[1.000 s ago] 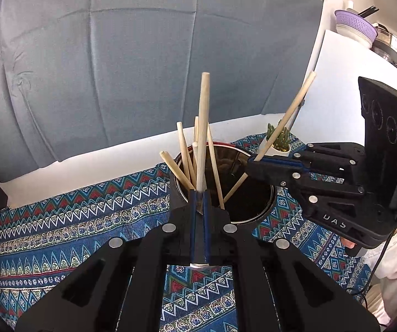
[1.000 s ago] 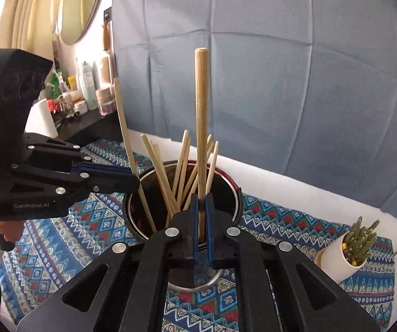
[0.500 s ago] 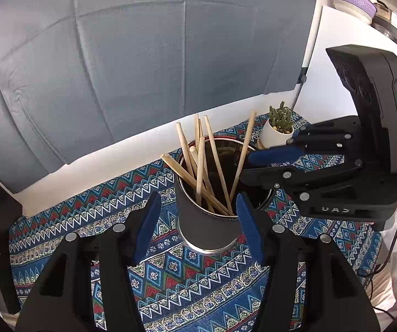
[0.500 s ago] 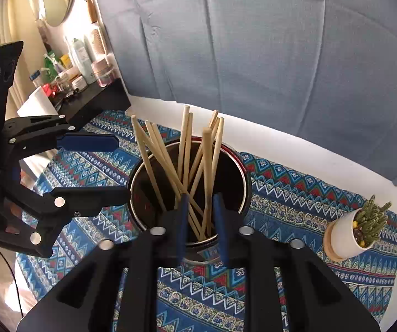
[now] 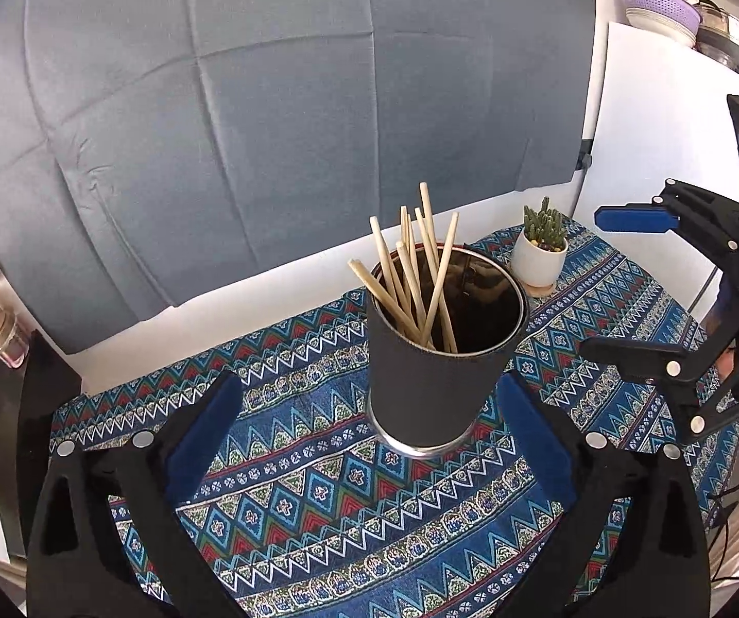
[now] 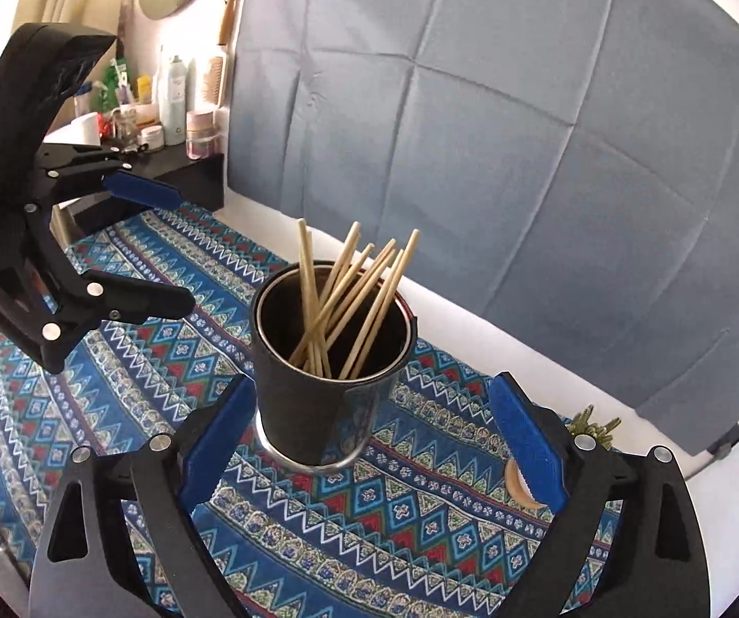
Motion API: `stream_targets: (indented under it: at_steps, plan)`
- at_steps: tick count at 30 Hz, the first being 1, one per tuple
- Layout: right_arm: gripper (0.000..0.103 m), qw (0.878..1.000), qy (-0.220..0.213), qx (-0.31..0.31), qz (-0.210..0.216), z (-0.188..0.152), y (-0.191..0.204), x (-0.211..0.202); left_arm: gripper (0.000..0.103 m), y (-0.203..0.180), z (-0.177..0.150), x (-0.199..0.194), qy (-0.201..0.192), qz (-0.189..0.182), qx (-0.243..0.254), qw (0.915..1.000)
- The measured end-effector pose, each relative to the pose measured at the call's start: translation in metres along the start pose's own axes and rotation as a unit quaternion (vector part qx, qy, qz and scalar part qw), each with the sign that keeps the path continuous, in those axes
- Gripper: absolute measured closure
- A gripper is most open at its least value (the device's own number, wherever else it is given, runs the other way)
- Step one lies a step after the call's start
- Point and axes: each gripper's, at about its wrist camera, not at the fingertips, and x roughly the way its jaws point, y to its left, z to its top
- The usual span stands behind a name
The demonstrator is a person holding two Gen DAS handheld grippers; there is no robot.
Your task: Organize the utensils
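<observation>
A dark metal cup (image 5: 433, 381) stands upright on the patterned blue cloth (image 5: 318, 504) and holds several wooden chopsticks (image 5: 415, 278) that lean to its left side. My left gripper (image 5: 369, 422) is open and empty, its jaws wide on either side of the cup's base. In the right wrist view the same cup (image 6: 318, 386) and chopsticks (image 6: 348, 288) stand just ahead of my right gripper (image 6: 374, 427), which is open and empty. Each gripper shows in the other's view, the right gripper (image 5: 626, 283) and the left gripper (image 6: 158, 247), both open beside the cup.
A small cactus in a white pot (image 5: 542, 252) stands behind and right of the cup. A grey fabric backdrop (image 5: 292, 103) rises behind the table. A dark shelf with bottles and jars (image 6: 163, 118) is at the far left. A white cabinet (image 5: 678, 113) stands at the right.
Both grippers held a chopstick over the cup one second ago. Both have opened, the chopsticks have dropped into the cup, and both grippers have drawn back and up.
</observation>
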Motion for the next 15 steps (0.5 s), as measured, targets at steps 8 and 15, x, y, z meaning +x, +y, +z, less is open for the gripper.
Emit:
stream_targets:
  at_steps: [8, 15]
  plan:
    - [0.011, 0.998, -0.04, 0.04, -0.001, -0.033, 0.024, -0.026, 0.006, -0.006, -0.045, -0.014, 0.006, 0.002, -0.021, 0.9998]
    - [0.01, 0.994, -0.067, 0.08, -0.019, -0.079, 0.052, -0.048, 0.006, -0.029, -0.096, -0.042, -0.035, 0.025, -0.028, 0.9987]
